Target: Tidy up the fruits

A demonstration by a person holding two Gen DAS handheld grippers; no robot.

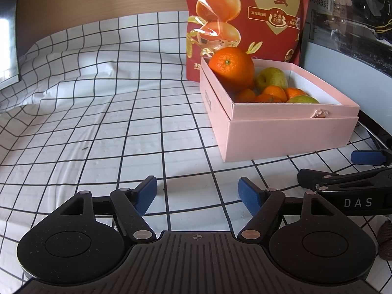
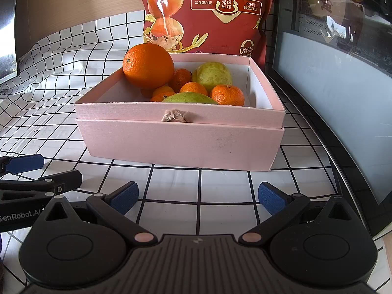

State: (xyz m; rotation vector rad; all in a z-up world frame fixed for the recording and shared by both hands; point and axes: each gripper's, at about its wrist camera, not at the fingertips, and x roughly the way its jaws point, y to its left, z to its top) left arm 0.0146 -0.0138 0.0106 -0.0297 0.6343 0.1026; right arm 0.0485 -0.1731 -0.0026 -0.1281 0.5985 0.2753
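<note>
A white black-gridded tablecloth (image 1: 98, 127) covers the table. A red snack bag (image 2: 210, 12) stands upper centre; dark glass panel (image 2: 330, 98) at right.

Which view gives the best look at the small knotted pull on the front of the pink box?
The right wrist view: the pull faces the camera, centred on the pink box. In the left wrist view the same pull sits small and oblique near the box's far corner.
</note>
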